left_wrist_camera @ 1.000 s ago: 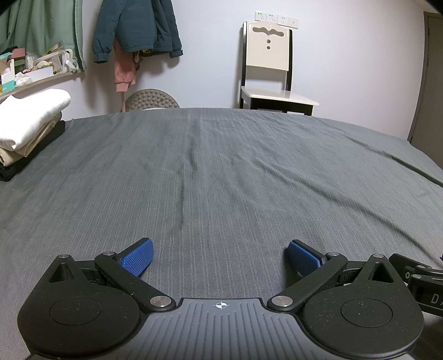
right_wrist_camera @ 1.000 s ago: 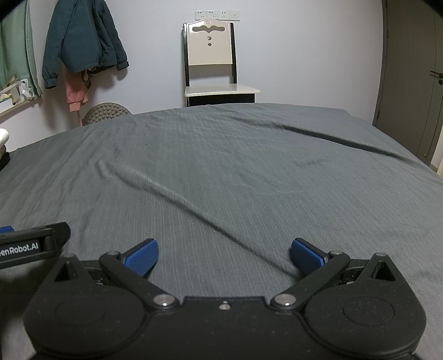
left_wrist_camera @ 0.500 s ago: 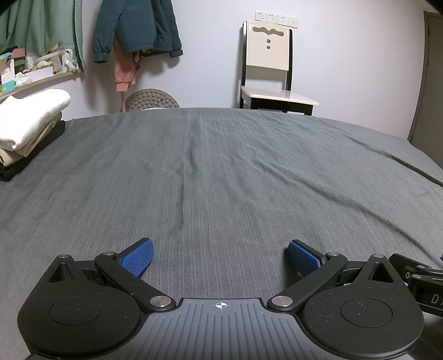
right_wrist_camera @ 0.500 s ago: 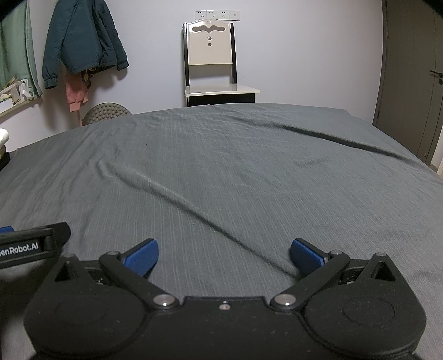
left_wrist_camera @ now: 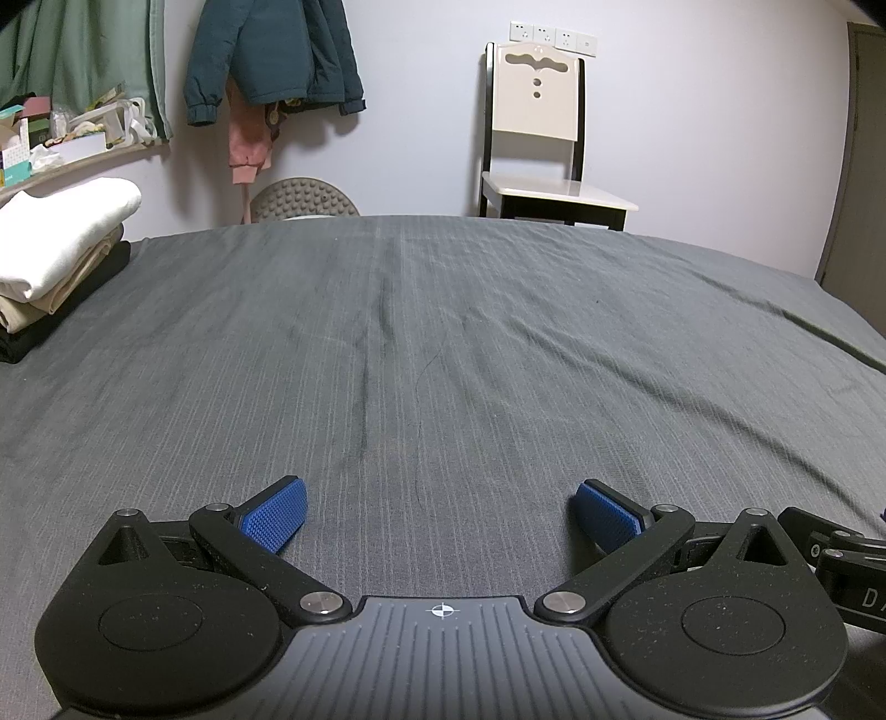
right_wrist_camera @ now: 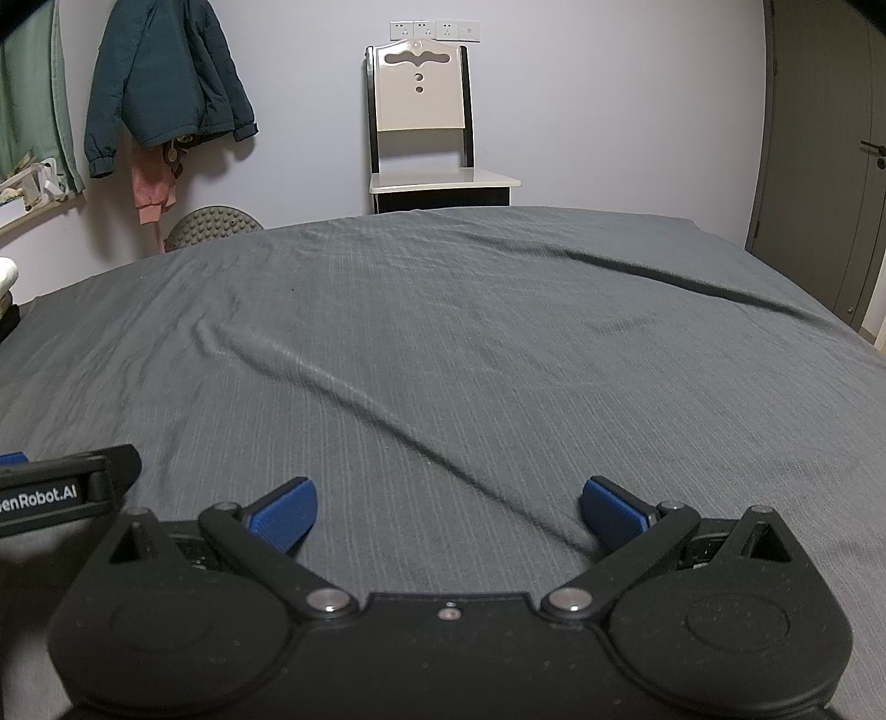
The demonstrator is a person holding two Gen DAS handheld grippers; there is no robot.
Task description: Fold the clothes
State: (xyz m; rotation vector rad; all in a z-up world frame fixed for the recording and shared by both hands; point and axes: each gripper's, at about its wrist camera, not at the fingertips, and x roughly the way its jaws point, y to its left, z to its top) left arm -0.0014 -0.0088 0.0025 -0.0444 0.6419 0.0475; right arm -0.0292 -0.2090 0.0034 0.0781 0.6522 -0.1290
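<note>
A stack of folded clothes (left_wrist_camera: pixel 52 252), white on top of beige and black, lies at the far left edge of the grey bed (left_wrist_camera: pixel 443 343). My left gripper (left_wrist_camera: pixel 440 512) hovers low over the near part of the bed, open, its blue pads wide apart with only bedsheet between them. My right gripper (right_wrist_camera: pixel 448 512) is beside it on the right, also open and holding nothing. A sliver of the folded stack (right_wrist_camera: pixel 6 277) shows at the left edge of the right wrist view. No loose garment lies on the sheet in front of either gripper.
A white chair (left_wrist_camera: pixel 545 138) stands against the back wall beyond the bed. A dark teal jacket (left_wrist_camera: pixel 271 52) and a pink garment (left_wrist_camera: pixel 249 144) hang on the wall at the left. A cluttered shelf (left_wrist_camera: pixel 66 149) runs along the left wall. A door (right_wrist_camera: pixel 825 166) is at the right.
</note>
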